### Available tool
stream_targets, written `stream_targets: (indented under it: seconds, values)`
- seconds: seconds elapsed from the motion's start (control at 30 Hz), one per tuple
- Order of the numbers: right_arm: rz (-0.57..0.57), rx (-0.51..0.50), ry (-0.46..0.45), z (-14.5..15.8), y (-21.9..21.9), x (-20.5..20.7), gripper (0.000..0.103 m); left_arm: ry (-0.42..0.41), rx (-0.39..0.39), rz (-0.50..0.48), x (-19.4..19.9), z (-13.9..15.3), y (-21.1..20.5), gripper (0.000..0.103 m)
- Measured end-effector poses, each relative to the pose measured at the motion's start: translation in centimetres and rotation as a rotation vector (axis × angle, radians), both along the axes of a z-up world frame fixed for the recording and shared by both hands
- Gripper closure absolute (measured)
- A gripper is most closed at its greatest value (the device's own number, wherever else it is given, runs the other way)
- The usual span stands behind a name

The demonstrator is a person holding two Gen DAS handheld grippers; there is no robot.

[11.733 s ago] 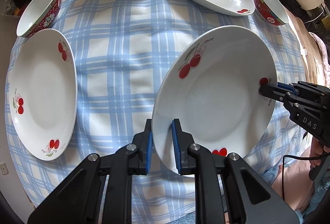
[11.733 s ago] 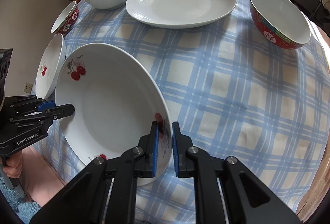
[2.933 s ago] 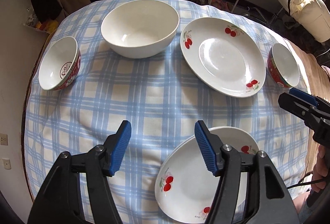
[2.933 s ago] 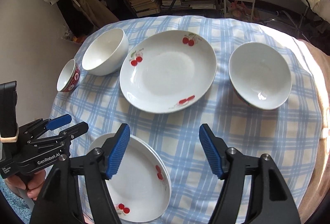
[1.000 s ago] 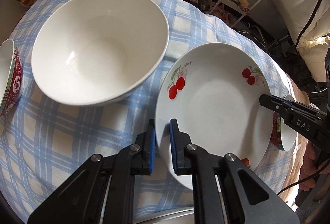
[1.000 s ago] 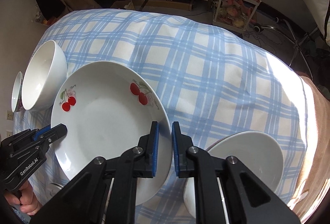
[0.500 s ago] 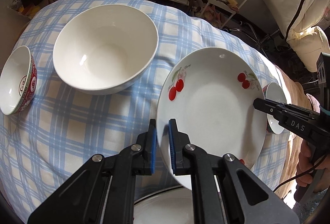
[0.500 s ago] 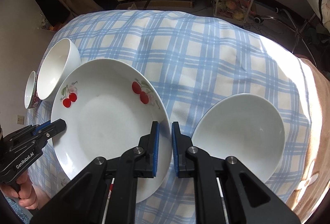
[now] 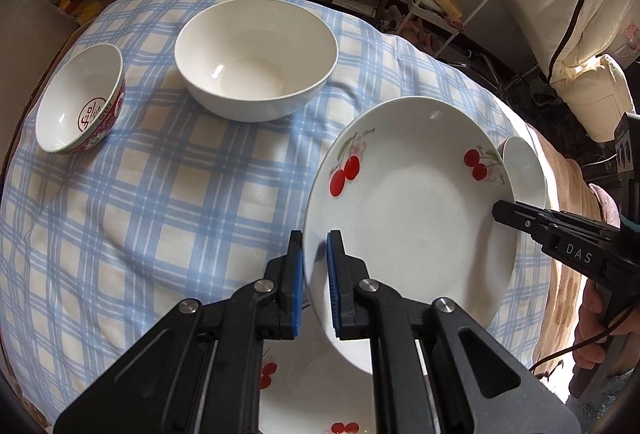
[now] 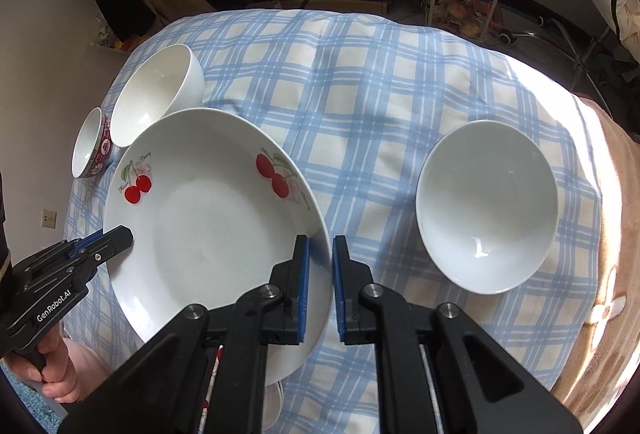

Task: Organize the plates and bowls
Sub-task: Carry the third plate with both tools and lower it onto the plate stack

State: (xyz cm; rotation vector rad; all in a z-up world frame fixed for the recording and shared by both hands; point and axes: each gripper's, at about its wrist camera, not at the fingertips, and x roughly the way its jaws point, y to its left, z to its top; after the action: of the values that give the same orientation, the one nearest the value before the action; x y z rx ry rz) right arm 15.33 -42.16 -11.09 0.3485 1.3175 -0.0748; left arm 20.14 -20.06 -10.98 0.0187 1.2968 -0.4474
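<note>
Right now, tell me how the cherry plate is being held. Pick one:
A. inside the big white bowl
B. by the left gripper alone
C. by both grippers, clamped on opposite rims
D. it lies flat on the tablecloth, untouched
C: the left gripper is shut on one rim of the cherry plate and the right gripper is shut on the opposite rim, with the plate tilted above the tablecloth.
</note>
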Motion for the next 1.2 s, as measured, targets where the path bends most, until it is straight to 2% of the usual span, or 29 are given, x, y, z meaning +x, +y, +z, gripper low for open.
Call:
stream_targets:
  seconds: [0.23,0.47,0.6,0.7,1.2]
  values:
    - [0.018,0.015,0.018,-0.2,2.5,-2.8,0.091,-0.022,0.039,-0.002,-3.0,0.4,2.1,0.092]
    - [0.032,0.032,0.033,-1.3,5.2,-5.5,0.091,-0.022,0.078,0.0,-6.0,-0.7,4.3,0.092]
    - [0.037,0.062,0.055,-2.7,6.5,-7.1,0.091,0.009,0.093,0.021,-7.0,-1.8,5.5,0.092]
    - [0.039,0.058,0.069,-3.6,7.3,-7.8,0.091,0.013,0.116,0.023,-7.6,-2.4,5.6,0.091]
    - [0.081,-0.02,0.035,-3.6,8.4,-9.1,0.091,0.067,0.109,0.003,-8.6,-3.8,6.5,0.09]
